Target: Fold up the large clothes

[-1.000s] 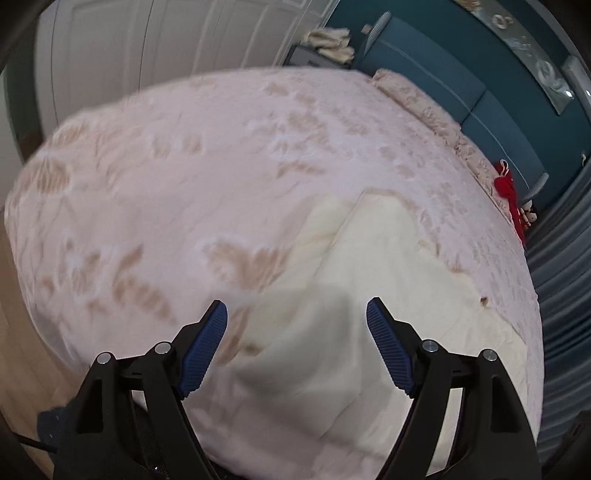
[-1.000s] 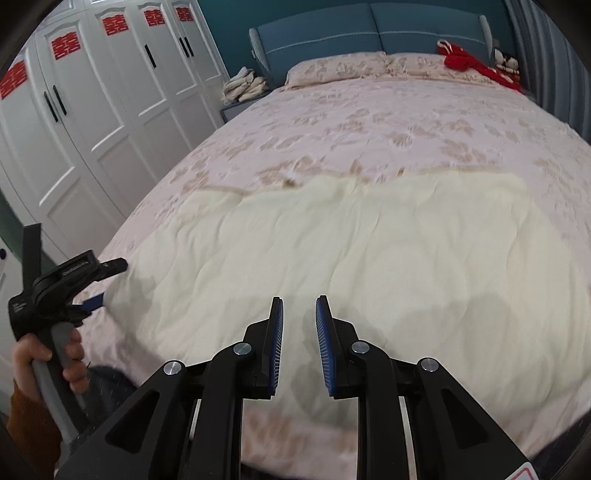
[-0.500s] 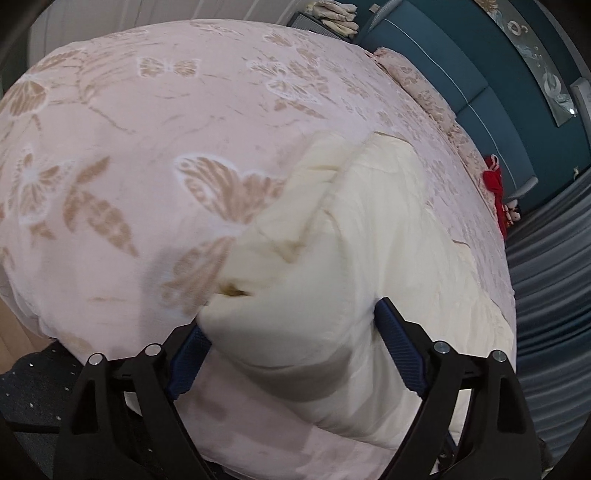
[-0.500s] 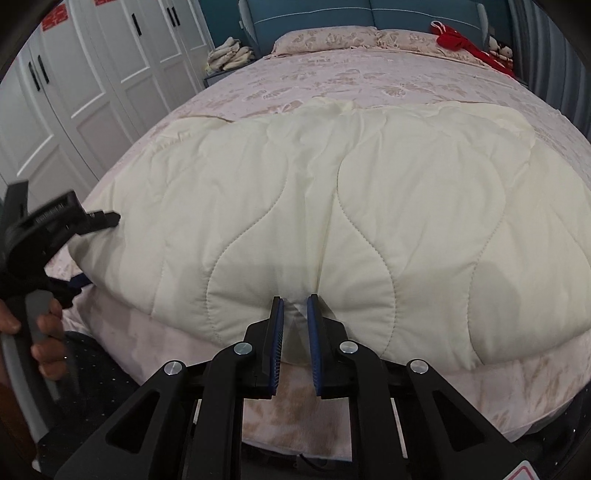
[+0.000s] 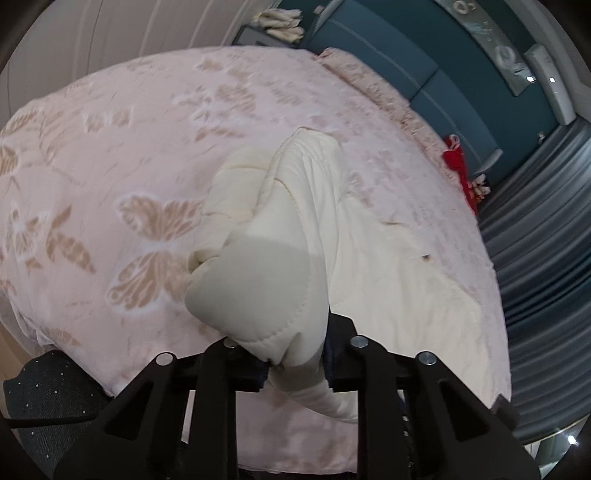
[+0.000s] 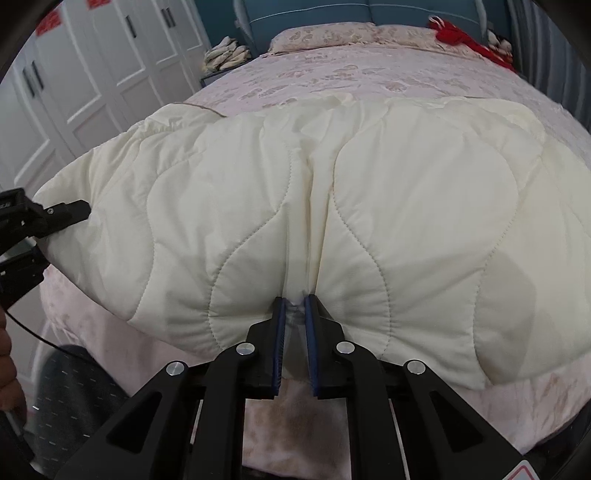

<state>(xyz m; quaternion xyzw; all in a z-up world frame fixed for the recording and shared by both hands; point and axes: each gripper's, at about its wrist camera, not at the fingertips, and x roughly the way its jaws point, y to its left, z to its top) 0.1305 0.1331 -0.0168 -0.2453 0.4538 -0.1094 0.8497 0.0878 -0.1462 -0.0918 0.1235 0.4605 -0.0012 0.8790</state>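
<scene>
A cream quilted cover (image 6: pixel 369 184) lies across the foot of a bed with a pink butterfly spread (image 6: pixel 332 74). My right gripper (image 6: pixel 294 306) is closing, its blue pads pinching the quilt's near edge at the middle. In the left wrist view, a corner of the quilt (image 5: pixel 258 273) bulges up from between the jaws of my left gripper (image 5: pixel 295 354), which is closing on it and lifting it off the spread (image 5: pixel 110 166). The right wrist view shows the left gripper (image 6: pixel 55 214) at the quilt's left corner.
White wardrobe doors (image 6: pixel 92 74) stand left of the bed. At the head are a blue headboard (image 6: pixel 314 14), pillows (image 6: pixel 325 33) and a red item (image 6: pixel 458 37). Folded cloths (image 6: pixel 225 57) lie on a nightstand. Grey curtains (image 5: pixel 546 258) hang on the right. A dark rug (image 5: pixel 44 387) covers the floor.
The left jaws went from wide open to pinched on the quilt's corner, and the corner rose bunched off the spread. The right gripper dropped to the quilt's near edge and narrowed onto it.
</scene>
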